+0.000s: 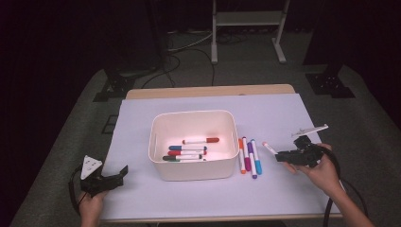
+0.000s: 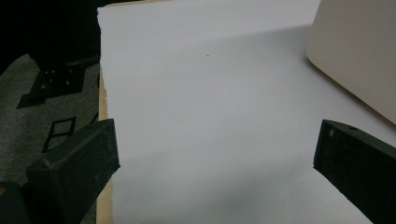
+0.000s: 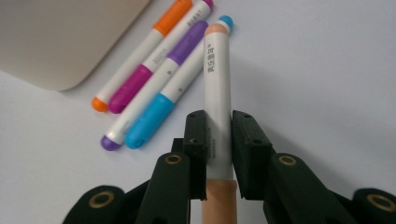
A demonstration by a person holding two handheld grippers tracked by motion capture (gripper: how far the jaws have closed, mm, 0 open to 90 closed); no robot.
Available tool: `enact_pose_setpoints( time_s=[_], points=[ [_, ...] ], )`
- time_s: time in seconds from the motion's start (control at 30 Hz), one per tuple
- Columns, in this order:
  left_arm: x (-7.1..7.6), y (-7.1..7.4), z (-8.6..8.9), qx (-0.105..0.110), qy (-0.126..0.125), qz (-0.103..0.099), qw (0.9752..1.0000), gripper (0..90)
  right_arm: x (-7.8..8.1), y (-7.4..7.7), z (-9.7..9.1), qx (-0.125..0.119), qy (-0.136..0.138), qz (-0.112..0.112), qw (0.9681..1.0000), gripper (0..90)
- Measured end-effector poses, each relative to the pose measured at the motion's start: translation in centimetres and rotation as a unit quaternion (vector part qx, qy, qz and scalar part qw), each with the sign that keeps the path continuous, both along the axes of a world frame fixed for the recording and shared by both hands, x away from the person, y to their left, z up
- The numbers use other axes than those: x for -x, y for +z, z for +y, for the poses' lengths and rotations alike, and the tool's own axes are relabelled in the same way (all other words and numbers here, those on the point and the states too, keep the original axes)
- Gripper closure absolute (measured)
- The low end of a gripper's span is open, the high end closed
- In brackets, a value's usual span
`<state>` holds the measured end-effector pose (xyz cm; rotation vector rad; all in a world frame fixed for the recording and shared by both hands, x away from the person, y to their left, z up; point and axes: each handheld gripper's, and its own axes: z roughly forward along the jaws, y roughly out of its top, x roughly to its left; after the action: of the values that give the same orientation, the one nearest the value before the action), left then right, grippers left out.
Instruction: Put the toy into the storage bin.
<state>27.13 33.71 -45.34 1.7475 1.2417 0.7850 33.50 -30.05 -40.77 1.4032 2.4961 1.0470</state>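
The right gripper (image 3: 218,135) clamps a white marker with peach ends (image 3: 217,93), lifted just right of four loose markers (image 1: 249,157). Best carry it level over the cream plastic bin (image 1: 193,117) before releasing. The left gripper (image 1: 113,178) waits gaping, empty.

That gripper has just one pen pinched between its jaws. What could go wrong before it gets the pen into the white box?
The right gripper pinches the peach marker on a short stretch of its barrel, so it might swivel or slip. Its long tip could catch the bin rim. A low pass might scatter the four markers beside it.
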Motion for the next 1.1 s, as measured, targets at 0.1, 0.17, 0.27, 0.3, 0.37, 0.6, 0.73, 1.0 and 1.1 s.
enact_pose_setpoints(
  time_s=[0.1, 0.17, 0.27, 0.3, 0.37, 0.6, 0.73, 1.0, 1.1],
  points=[
    [0.0, 0.0, 0.0, 0.000, 0.000, 0.000, 1.0000, 0.0, 0.4, 0.9, 0.3, -0.007, 0.008, -0.003, 0.9999, 75.9],
    [0.0, 0.0, 0.0, 0.000, 0.000, 0.000, 1.0000, 0.0, 0.6, 1.6, 0.4, -0.013, 0.013, -0.009, 0.9998, 75.9],
    [0.0, 0.0, 0.0, 0.000, 0.000, 0.000, 1.0000, 0.0, 0.9, 2.8, 0.6, -0.023, 0.019, -0.015, 0.9994, 75.9],
    [0.0, 0.0, 0.0, 0.000, 0.001, 0.000, 1.0000, 0.0, 0.9, 3.2, 0.6, -0.026, 0.022, -0.017, 0.9993, 75.8],
    [0.0, 0.0, 0.0, 0.000, 0.000, 0.000, 1.0000, 0.0, 1.1, 4.1, 0.8, -0.031, 0.029, -0.021, 0.9989, 75.8],
    [0.0, 0.0, 0.0, 0.000, 0.000, 0.000, 1.0000, 0.0, 1.6, 7.5, 1.7, -0.033, 0.050, -0.045, 0.9972, 75.8],
    [0.0, 0.0, 0.0, 0.000, 0.000, 0.000, 1.0000, 0.0, 1.8, 9.3, 2.7, -0.034, 0.066, -0.055, 0.9957, 75.8],
    [0.0, 0.0, 0.0, 0.000, -0.001, 0.000, 1.0000, 0.0, 2.0, 12.5, 5.6, -0.043, 0.116, -0.074, 0.9896, 75.8],
    [0.0, 0.0, 0.0, 0.001, -0.001, 0.000, 1.0000, 0.0, 2.1, 13.5, 7.2, -0.042, 0.138, -0.083, 0.9861, 75.8]
  ],
)
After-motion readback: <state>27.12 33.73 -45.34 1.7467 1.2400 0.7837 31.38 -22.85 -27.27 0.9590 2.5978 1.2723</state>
